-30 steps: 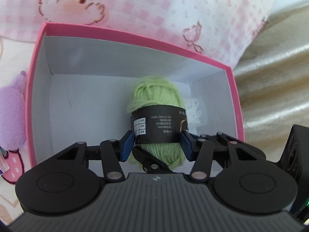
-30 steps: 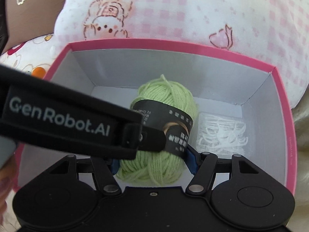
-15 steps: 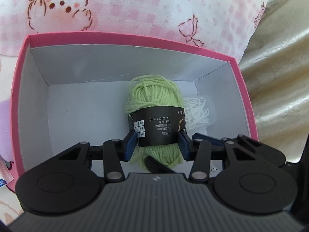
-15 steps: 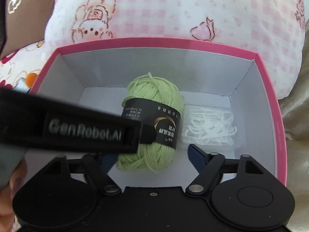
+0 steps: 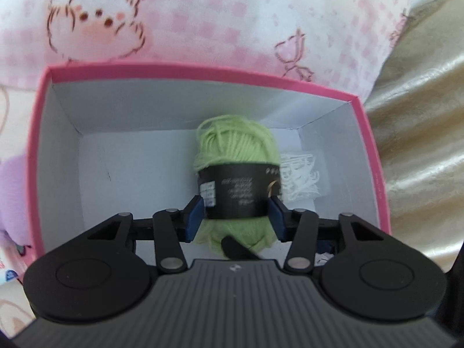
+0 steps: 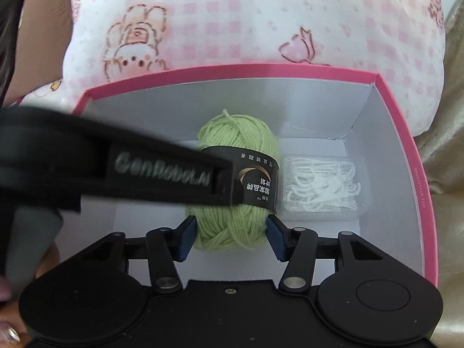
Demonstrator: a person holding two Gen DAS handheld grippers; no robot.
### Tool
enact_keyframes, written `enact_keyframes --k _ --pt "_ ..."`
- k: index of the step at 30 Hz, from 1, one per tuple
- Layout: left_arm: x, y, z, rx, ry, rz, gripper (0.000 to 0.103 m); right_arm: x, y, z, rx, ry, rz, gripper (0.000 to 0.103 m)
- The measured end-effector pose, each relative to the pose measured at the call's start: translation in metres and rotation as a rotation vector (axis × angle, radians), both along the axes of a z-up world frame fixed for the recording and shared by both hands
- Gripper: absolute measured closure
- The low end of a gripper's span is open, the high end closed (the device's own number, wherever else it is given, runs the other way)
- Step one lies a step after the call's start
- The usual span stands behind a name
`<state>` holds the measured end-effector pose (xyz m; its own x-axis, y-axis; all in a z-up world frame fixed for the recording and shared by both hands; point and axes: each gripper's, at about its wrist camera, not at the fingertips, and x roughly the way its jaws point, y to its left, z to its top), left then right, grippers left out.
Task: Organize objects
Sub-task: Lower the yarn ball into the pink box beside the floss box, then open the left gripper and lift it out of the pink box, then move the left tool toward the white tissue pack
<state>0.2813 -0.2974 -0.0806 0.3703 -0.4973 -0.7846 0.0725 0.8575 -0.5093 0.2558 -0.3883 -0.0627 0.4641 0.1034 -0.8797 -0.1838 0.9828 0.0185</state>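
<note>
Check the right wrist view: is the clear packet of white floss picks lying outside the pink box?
No, the packet of white floss picks lies inside the pink box, beside the green yarn ball.

We read "GenRobot.AI" in pale letters on the black body of the left gripper [image 6: 121,171], seen in the right wrist view. The black band [image 6: 255,181] around the green yarn ball [image 6: 232,226] carries Chinese characters and a gold ring mark, and small print on the pink box [image 6: 424,179] is too tiny for us to read.
</note>
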Motion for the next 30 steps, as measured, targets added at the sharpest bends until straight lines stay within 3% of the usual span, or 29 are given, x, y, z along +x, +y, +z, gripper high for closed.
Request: enact_keyframes --k 3,10,17,21,30 --pt "-0.007 0.006 0.015 0.037 -0.046 -0.012 0.055 -0.009 0.006 0.007 -0.027 -0.005 0.006 0.045" --pt "-0.043 0.035 0.054 0.144 -0.1 -0.077 0.051 -0.046 0.004 0.042 0.039 -0.077 -0.035 0.044" --pt "-0.083 0.079 0.101 0.174 -0.171 -0.121 0.046 -0.074 0.019 0.07 -0.037 -0.08 -0.049 0.042" --pt "-0.105 0.089 0.116 0.22 -0.175 -0.172 0.046 -0.087 0.023 0.083 -0.008 -0.072 -0.058 0.042" --pt "-0.141 0.12 0.134 0.224 -0.143 -0.214 0.046 -0.126 0.047 0.119 -0.029 -0.103 -0.008 0.042"
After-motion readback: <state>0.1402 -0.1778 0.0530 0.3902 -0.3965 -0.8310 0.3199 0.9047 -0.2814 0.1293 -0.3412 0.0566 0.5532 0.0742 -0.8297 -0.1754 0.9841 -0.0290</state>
